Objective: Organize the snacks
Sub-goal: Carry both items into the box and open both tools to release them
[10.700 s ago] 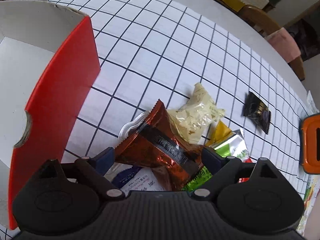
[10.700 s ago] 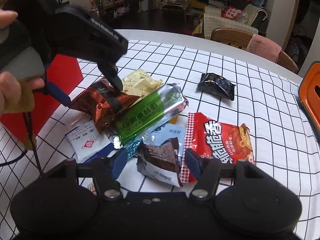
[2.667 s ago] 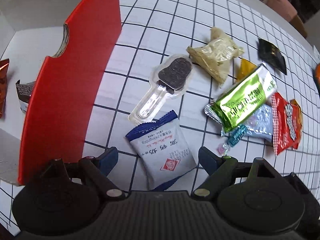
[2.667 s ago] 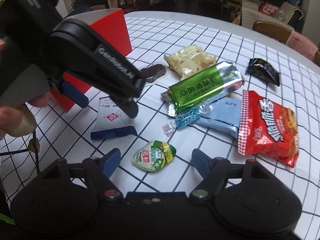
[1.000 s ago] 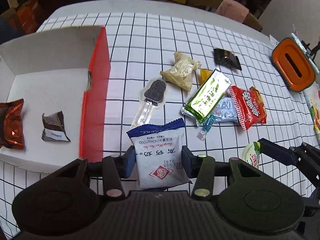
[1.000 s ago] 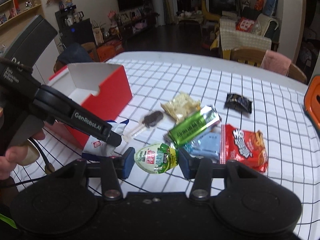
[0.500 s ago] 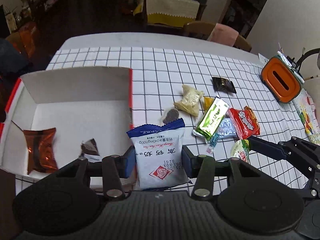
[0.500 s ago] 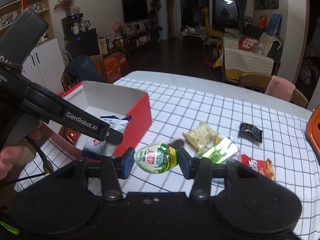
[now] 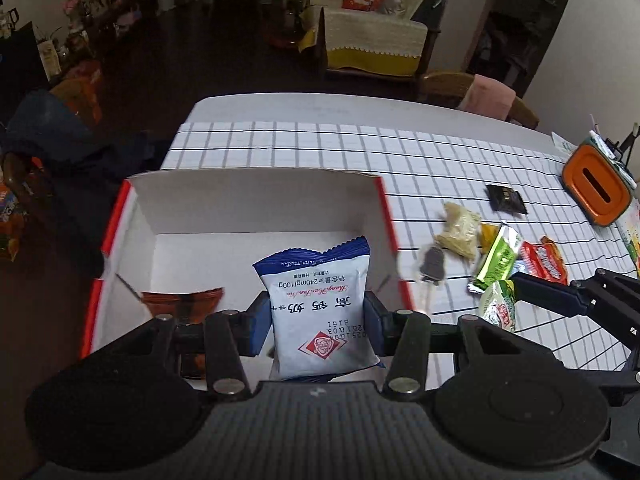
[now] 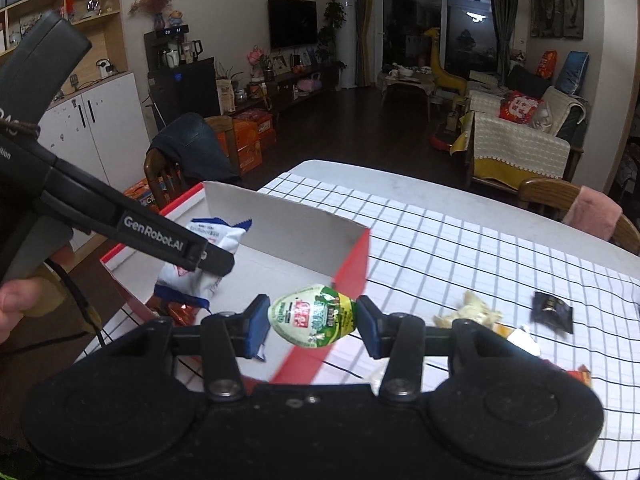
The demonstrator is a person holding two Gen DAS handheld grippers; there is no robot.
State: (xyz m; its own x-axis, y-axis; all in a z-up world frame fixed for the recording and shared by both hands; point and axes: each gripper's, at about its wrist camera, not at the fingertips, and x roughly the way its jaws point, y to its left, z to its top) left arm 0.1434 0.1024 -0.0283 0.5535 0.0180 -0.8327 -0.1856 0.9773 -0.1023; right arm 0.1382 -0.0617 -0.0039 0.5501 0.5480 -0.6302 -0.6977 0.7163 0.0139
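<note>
My left gripper [image 9: 316, 328] is shut on a blue-and-white snack packet [image 9: 320, 304] and holds it above the open red-and-white box [image 9: 256, 196]. A copper-brown wrapper [image 9: 184, 300] lies on the box floor at the left. My right gripper [image 10: 312, 322] is shut on a small green-and-white egg-shaped snack [image 10: 312, 320], just over the box's red near wall [image 10: 352, 264]. In the right wrist view the left gripper [image 10: 200, 256] with its packet [image 10: 208, 252] hangs over the box interior. The right gripper [image 9: 508, 292] also shows at the right of the left wrist view.
Loose snacks lie on the checked tablecloth right of the box: a dark lollipop [image 9: 434, 266], a pale yellow packet [image 9: 460, 230], a green bar [image 9: 498, 258], a red bag [image 9: 544, 262], a black packet [image 9: 506, 198]. An orange container [image 9: 596, 188] stands at the far right. Chairs [image 10: 576, 204] surround the table.
Both grippers have moved left and upward with their snacks, from over the tablecloth to over the box. The box interior now fills the middle of the left wrist view.
</note>
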